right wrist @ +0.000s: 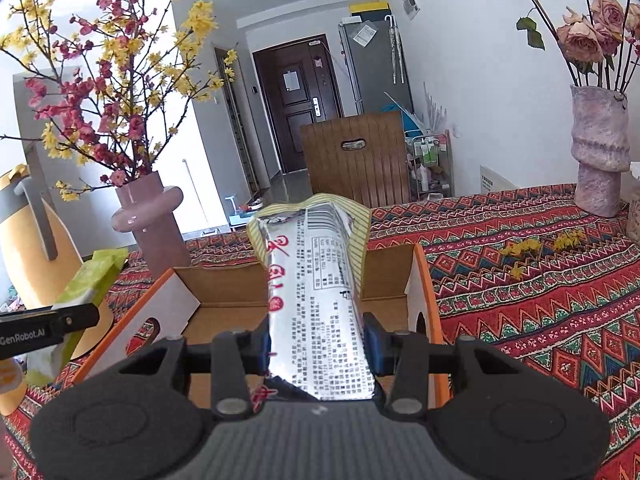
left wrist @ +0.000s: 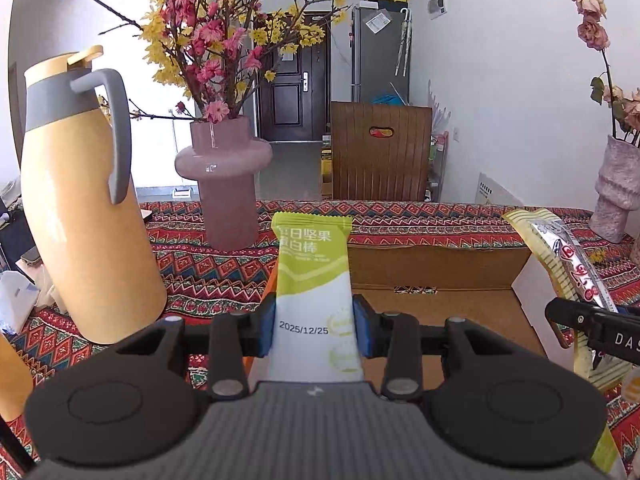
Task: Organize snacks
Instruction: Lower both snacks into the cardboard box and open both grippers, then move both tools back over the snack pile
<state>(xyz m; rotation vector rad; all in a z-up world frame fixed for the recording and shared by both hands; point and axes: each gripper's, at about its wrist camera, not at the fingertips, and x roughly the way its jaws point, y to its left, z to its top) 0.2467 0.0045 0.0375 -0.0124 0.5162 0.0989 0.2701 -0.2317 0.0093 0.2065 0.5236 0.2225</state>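
Nearest, the left gripper [left wrist: 314, 330] clamps its fingers on a green nut bar [left wrist: 314, 280] and the right gripper [right wrist: 320, 344] on a silver snack packet [right wrist: 316, 288], both poised over the open cardboard box [right wrist: 224, 312], likely for dropping in

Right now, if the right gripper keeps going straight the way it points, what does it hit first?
Probably the open cardboard box: the right gripper, shut on the silver snack packet, aims down into it, so the packet's front end likely meets the floor or far wall. Depth unclear.

Green-white nut bar [left wrist: 314, 280] and silver-yellow snack pack [right wrist: 316, 292], both held upright over open cardboard box [right wrist: 224, 292].
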